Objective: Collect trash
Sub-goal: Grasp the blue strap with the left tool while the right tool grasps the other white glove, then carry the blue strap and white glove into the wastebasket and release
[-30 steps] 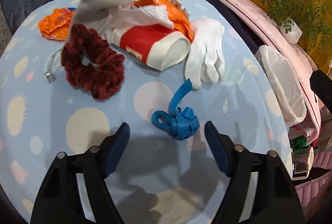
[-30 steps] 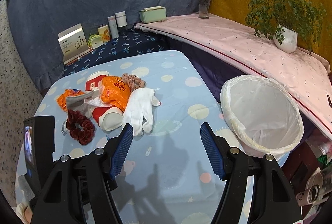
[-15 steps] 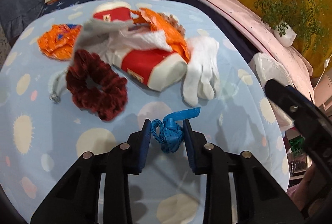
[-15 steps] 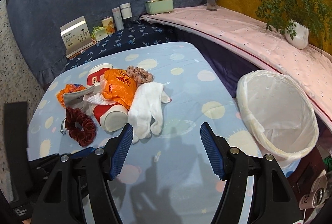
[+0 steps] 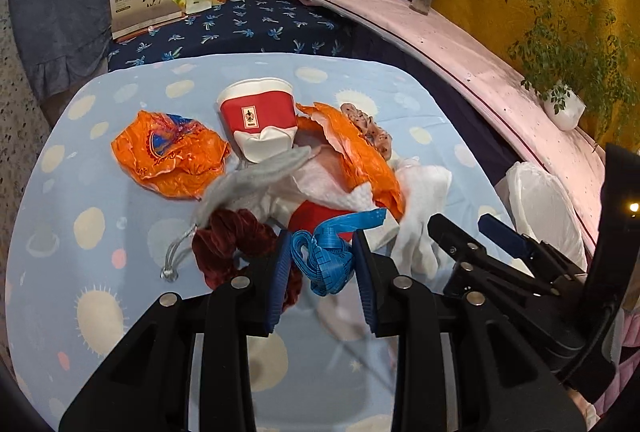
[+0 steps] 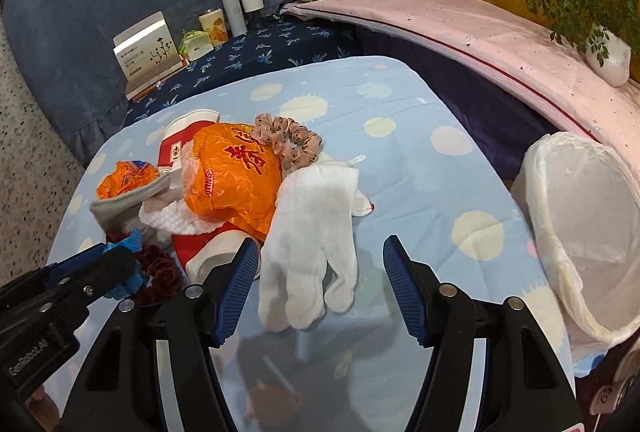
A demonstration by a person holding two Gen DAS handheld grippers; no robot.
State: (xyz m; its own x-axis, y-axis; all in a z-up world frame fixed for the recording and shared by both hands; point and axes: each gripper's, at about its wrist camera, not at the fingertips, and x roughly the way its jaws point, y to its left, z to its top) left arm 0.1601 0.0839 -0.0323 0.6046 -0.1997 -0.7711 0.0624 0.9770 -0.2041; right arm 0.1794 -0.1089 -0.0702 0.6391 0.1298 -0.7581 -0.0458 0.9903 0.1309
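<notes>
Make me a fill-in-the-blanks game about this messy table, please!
1. The left gripper is shut on a bundled strap coloured ____.
2. The right gripper hangs over a glove coloured ____.
3. The bin beside the table is lined with a white ____.
4. The dotted scrunchie lies against an ____ wrapper.

Missing words: blue; white; bag; orange

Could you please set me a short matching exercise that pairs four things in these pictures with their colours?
Things:
1. strap in the left gripper
2. glove
3. velvet scrunchie
4. crumpled wrapper

Colours:
A. orange
B. dark red
C. blue
D. white

Pairs: 1-C, 2-D, 3-B, 4-A
</notes>
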